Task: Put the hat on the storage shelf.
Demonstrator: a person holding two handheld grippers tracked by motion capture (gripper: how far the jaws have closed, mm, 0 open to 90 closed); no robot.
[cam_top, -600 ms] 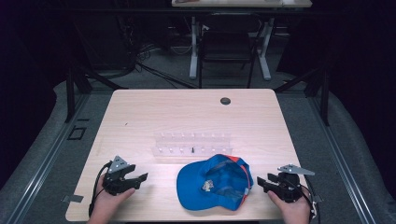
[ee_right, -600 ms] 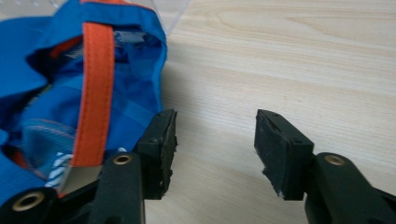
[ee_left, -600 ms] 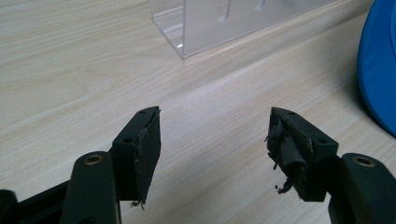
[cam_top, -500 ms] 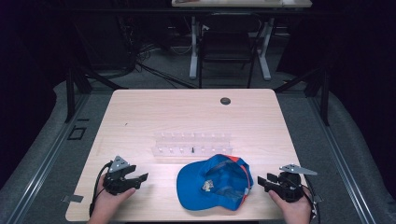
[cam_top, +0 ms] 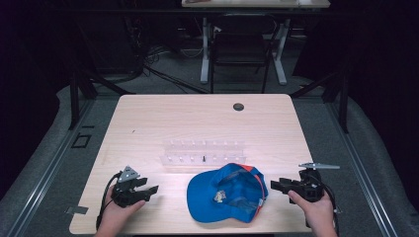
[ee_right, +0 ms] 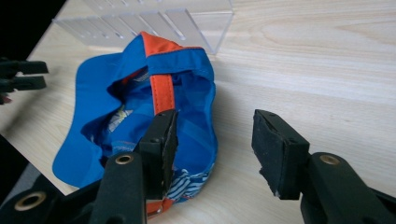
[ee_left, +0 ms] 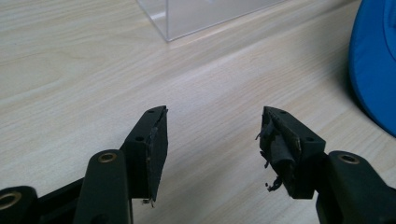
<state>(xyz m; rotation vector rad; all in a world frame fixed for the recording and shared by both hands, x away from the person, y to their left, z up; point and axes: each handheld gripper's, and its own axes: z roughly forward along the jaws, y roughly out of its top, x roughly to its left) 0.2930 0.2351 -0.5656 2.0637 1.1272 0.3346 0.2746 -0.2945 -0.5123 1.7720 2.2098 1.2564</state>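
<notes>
A blue cap (cam_top: 227, 192) with an orange strap lies upside down near the table's front edge, its inside facing up (ee_right: 140, 112). My left gripper (cam_top: 148, 190) rests to the cap's left, open, nothing between its jaws (ee_left: 212, 135); the cap's blue brim (ee_left: 373, 60) shows at the right edge of the left gripper view. My right gripper (cam_top: 274, 185) sits just right of the cap, open and empty (ee_right: 215, 140), its jaws pointing at the cap's back.
A clear plastic rack (cam_top: 202, 152) with small slots stands behind the cap, mid-table; its corner (ee_left: 196, 18) is ahead of the left gripper. A dark round grommet (cam_top: 238, 106) sits at the table's far side. Chairs and table legs stand beyond the table.
</notes>
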